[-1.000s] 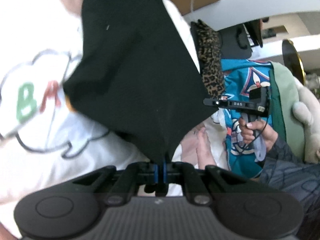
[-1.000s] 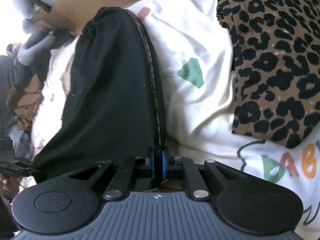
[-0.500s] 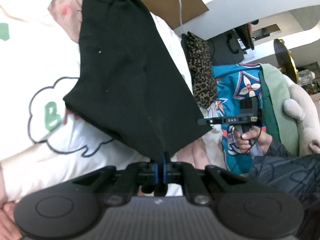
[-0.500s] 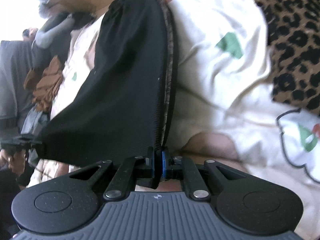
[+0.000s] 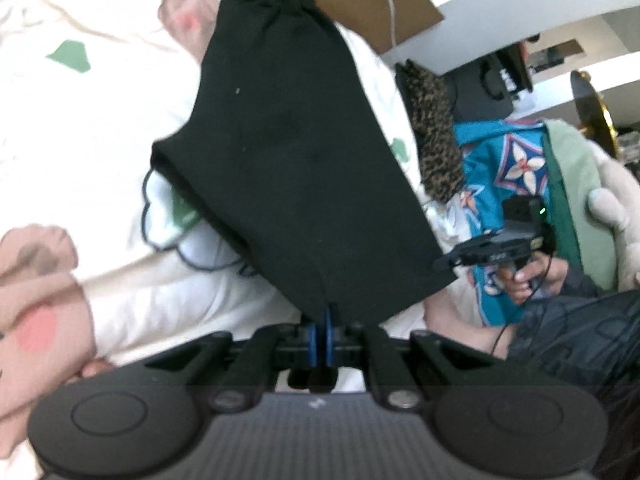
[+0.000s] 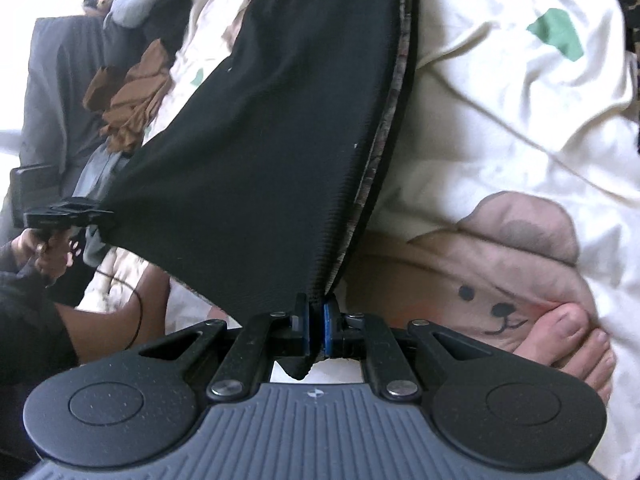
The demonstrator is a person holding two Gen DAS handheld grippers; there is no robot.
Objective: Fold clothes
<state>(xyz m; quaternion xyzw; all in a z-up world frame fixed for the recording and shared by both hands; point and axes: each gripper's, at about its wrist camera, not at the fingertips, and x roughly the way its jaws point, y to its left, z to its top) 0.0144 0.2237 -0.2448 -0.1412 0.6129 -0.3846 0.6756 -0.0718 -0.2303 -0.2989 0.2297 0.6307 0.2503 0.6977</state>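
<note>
Left wrist view: largest item is a cream bedcover (image 5: 88, 128) with bear faces, green patches and a cloud outline, filling the frame from 7 to 12 o'clock. Over it hangs the black garment (image 5: 288, 152), stretched taut from its gathered end at 12 o'clock down to the left gripper (image 5: 322, 322) at 6 o'clock; the blue pads are pressed together on the cloth's lower corner, no gap visible. At 3 o'clock lie a turquoise flowered cloth (image 5: 516, 176), a green cushion (image 5: 572, 184) beside it, and a leopard-print cloth (image 5: 434, 132) just inboard of them. A flat brown cardboard sheet (image 5: 360, 4) sits at 1 o'clock behind the garment. The right gripper (image 5: 448, 260) shows at 4 o'clock, held by a hand (image 5: 528, 276), its tip on the garment's far lower corner — jaw gap too small to read in this view. Right wrist view: the same bedcover (image 6: 500, 128) fills 1 to 5 o'clock, the black garment (image 6: 280, 140) runs from 12 o'clock to the right gripper (image 6: 316, 320) at 6 o'clock, jaws clamped shut on a corner with a tail of cloth poking through behind the pads. A patterned trim runs along the garment's right edge. The left gripper (image 6: 100, 214) grips the opposite corner at 9 o'clock. A brown crumpled cloth (image 6: 132, 96) lies at 10 o'clock, and bare toes (image 6: 576, 336) rest on the bedcover at 4 o'clock.
</note>
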